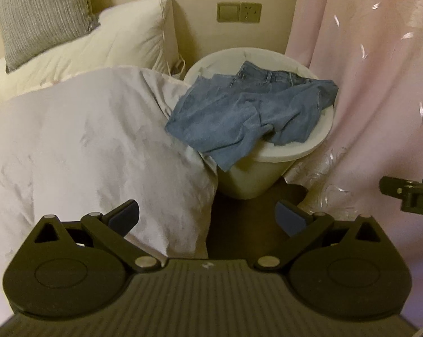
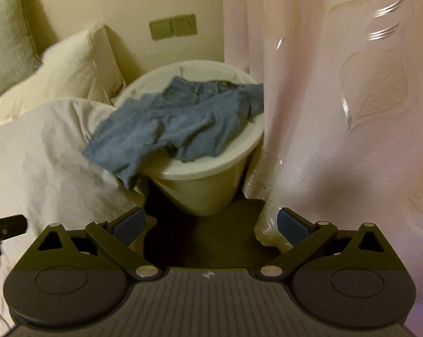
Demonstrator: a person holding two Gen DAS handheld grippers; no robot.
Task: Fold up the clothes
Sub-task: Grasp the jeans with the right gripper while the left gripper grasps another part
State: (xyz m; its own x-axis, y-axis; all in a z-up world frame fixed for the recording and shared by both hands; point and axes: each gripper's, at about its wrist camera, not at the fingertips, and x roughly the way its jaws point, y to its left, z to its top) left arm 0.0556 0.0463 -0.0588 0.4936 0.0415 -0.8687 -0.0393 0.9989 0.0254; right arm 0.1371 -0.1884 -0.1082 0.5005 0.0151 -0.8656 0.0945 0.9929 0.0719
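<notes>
A pair of blue denim jeans (image 1: 248,112) lies crumpled across the top of a white round bin (image 1: 304,143), one part spilling over the bin's rim onto the pale duvet (image 1: 85,146) of the bed just beside it. The bin stands on the dark floor (image 1: 239,224) between the bed and a pink patterned curtain (image 1: 374,84). Behind the duvet sit a cream pillow (image 1: 113,42) and a grey cushion (image 1: 43,14), and a switch and socket plate (image 1: 239,12) is fixed to the wall above the bin. The left tongs (image 1: 207,217) are spread wide and grasp nothing, hovering near the bed's edge with the jeans well ahead of them. The right tongs (image 2: 210,221) are likewise spread wide and empty, facing the bin from the curtain side; in that view the jeans (image 2: 169,126) look slightly blurred. Each camera catches a black edge of the other tool at its frame border.
</notes>
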